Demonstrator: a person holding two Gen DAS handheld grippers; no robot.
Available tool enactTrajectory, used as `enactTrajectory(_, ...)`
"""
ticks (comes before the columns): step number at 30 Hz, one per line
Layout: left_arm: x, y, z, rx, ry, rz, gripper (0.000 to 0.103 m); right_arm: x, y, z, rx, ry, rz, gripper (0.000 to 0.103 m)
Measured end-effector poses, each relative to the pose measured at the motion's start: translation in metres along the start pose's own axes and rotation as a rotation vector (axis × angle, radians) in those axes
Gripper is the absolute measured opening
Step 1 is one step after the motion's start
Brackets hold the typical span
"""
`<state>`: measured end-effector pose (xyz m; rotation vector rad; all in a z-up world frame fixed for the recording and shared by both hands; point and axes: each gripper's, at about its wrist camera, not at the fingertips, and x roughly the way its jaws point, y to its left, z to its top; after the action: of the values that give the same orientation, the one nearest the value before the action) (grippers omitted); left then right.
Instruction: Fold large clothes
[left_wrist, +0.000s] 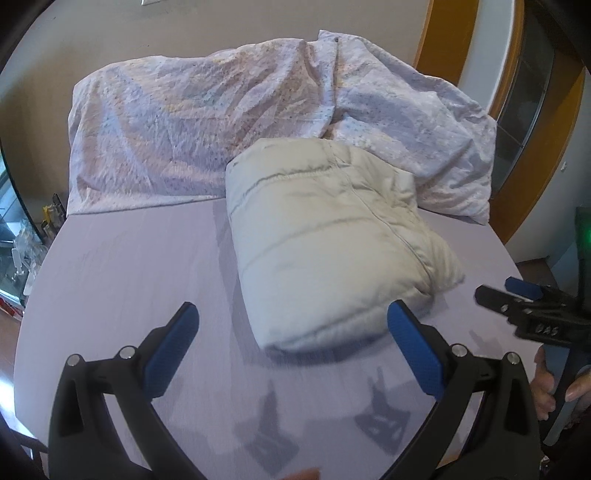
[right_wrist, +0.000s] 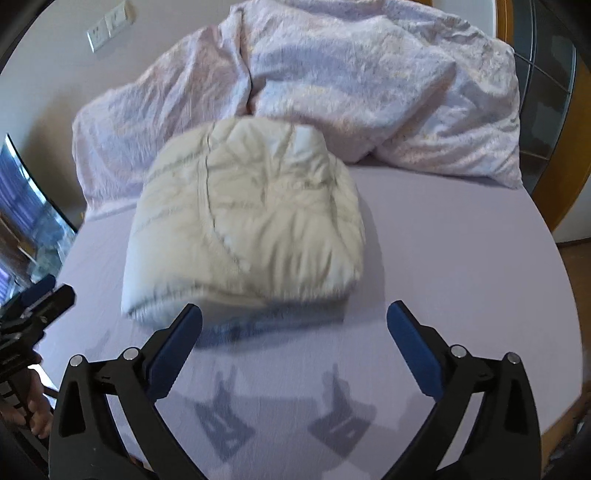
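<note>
Here, a lavender bed (left_wrist: 122, 266) fills the view, a crumpled floral duvet (left_wrist: 207, 122) heaped at its far end. The cream puffer jacket (right_wrist: 243, 221) (folded into a thick bundle) lies on the bed just before the duvet. Nearer than the jacket, the left gripper (left_wrist: 293, 350) and right gripper (right_wrist: 295, 350) hang spread wide, gripping nothing.

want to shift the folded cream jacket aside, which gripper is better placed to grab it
Left, marginally: the left gripper has the jacket nearly between its open fingers; the right gripper sits further back.
</note>
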<state>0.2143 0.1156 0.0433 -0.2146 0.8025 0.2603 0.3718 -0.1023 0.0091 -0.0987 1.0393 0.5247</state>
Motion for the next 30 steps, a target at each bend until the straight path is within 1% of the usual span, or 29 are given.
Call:
enactTrajectory(7,-0.019,-0.007,-0.024,0.012,0.025,-0.002,0.101,-0.015,0.015,-0.027,-0.038,0.029,0.04,0.102)
enactTrajectory(10,-0.02,-0.006,-0.033,0.0,0.05,-0.006,0.101,-0.017,0.018,-0.034,-0.037,0.049,0.052,0.102)
enactTrajectory(15,-0.021,-0.01,-0.046,0.002,0.075,-0.022,0.101,-0.018,0.022,-0.044,-0.035,0.07,0.05,0.102)
enactTrajectory(21,-0.021,-0.015,-0.052,0.006,0.085,-0.032,0.101,-0.019,0.021,-0.051,-0.025,0.068,0.039,0.102)
enactTrajectory(30,-0.017,-0.019,-0.053,-0.001,0.088,-0.038,0.101,-0.015,0.02,-0.053,0.005,0.061,0.044,0.102)
